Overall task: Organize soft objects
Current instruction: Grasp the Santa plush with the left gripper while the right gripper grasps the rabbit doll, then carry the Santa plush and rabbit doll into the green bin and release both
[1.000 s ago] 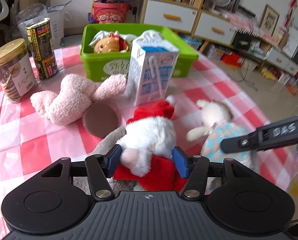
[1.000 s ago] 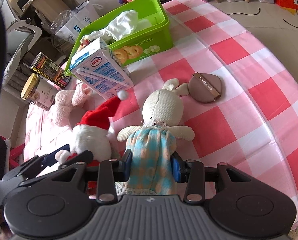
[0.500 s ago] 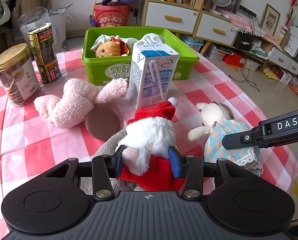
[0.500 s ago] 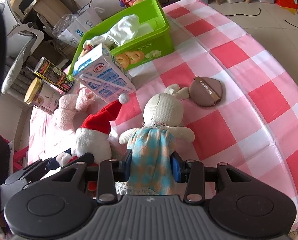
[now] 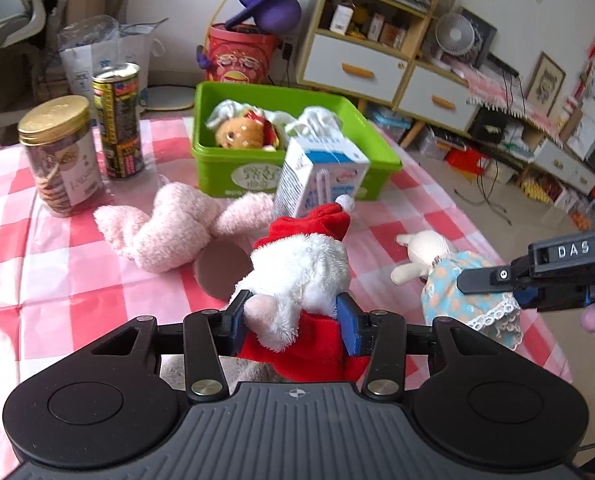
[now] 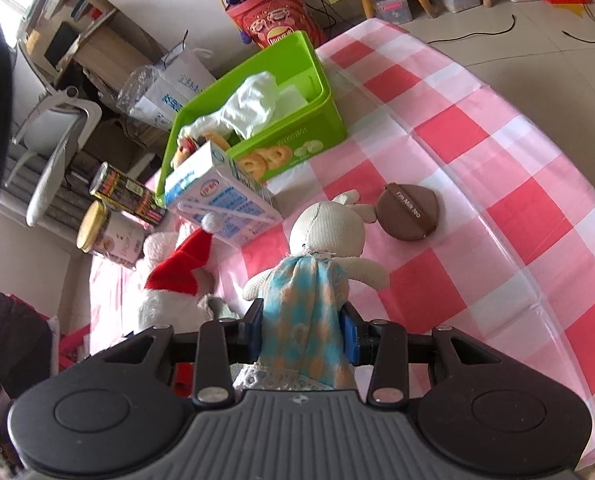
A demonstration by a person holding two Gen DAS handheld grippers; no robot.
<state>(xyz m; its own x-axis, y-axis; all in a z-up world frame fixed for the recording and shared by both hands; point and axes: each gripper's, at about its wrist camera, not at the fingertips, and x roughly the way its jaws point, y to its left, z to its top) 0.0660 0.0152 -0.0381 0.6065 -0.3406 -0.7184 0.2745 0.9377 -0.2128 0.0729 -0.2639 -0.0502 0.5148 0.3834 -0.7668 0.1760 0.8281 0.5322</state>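
Left gripper (image 5: 291,318): clamped on the Santa-hat plush (image 5: 301,272) at its waist, so the soft body hangs evenly and can be lifted.
Right gripper (image 6: 303,330): closed on the bunny doll (image 6: 317,276) through its blue dress, the narrow part where the pads get purchase.
Both toys: apparently raised just above the checked tablecloth (image 6: 477,208), near its front edge.
Pink plush (image 5: 169,228): lying loose mid-table, not yet sorted.
Milk carton (image 5: 321,176): stands touching the bin's front, a hard item likely to stay out.
Green bin (image 5: 377,148): farthest back, already holding soft toys; probably the destination.
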